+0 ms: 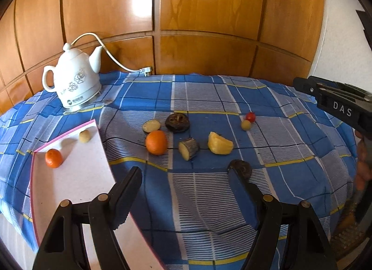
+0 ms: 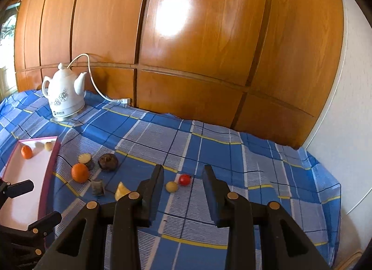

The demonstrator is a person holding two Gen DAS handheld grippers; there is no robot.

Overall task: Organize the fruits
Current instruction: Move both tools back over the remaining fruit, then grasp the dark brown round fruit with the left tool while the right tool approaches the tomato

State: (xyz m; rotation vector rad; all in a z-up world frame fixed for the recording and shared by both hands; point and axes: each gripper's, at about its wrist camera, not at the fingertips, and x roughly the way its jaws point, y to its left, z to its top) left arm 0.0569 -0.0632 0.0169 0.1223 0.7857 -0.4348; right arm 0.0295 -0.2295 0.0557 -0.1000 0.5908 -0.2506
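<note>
Left wrist view: my left gripper [image 1: 184,177] hangs with its jaws spread wide and nothing between them, over the blue checked cloth [image 1: 209,98]. A tangerine [image 1: 156,142] sits at 11 o'clock from it, beside cut pieces. The pale tray [image 1: 76,172], at 9 o'clock, carries another tangerine [image 1: 53,158] and a small tan fruit [image 1: 84,136]. My right gripper [image 2: 183,174] holds nothing, jaws parted and opening; a red tomato [image 2: 184,179] lies just beyond at 12 o'clock.
</note>
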